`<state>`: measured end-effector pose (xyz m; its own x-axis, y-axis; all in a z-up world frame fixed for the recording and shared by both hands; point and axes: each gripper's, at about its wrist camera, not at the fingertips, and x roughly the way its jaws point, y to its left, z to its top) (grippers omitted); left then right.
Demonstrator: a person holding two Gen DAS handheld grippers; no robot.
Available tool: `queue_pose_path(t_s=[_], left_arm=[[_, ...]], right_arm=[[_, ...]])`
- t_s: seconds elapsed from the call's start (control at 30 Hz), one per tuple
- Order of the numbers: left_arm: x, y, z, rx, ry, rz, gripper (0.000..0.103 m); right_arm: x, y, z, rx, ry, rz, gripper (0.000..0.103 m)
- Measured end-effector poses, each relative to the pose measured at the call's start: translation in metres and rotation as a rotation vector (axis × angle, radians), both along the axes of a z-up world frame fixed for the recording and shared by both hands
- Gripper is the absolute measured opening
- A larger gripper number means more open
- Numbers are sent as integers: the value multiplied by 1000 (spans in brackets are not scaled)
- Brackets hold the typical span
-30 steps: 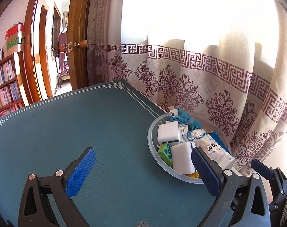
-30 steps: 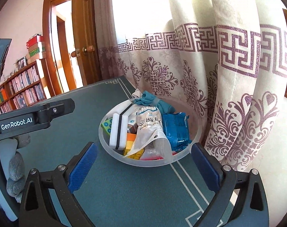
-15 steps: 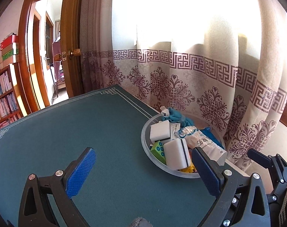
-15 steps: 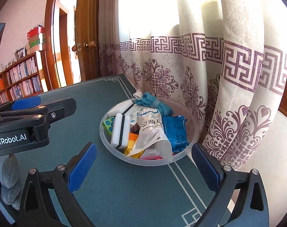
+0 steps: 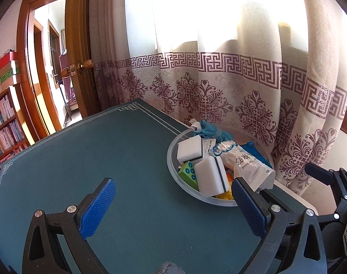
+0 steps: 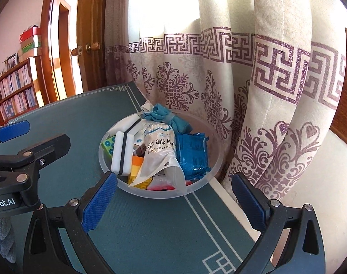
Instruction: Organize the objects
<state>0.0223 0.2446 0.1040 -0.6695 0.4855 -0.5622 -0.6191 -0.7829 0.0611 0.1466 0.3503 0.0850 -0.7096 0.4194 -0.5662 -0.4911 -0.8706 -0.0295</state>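
Both grippers hover over the green-covered table with nothing between their blue pads. The left gripper has its jaws spread wide apart, empty, pointed at bare cloth with the bowl off to its right; its right pad sits in front of the bowl's near rim in that view, though whether it touches the rim is hard to tell through the fisheye. The right gripper also has its jaws wide apart and empty, aimed straight at the bowl, which lies just beyond the fingertips.

The clear plastic bowl stands near the table's far right edge, close to the patterned curtain. It is piled with things: a bag of cotton swabs lying across the middle, a blue packet to its right, a white sponge with a dark stripe standing on edge at the left, a green die-like block beside the sponge, a yellow and orange block under the bag, and a teal cloth bunched at the far side. In the left wrist view a second white sponge lies behind the first.
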Motion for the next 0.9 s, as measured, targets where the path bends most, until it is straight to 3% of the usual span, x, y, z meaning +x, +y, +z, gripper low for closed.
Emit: queue_pose_path(t_s=[0.9], left_arm=[[10,7,-1,-15,6,-37,103]], right_arm=[[-11,3,-18,-13,-48,7,101]])
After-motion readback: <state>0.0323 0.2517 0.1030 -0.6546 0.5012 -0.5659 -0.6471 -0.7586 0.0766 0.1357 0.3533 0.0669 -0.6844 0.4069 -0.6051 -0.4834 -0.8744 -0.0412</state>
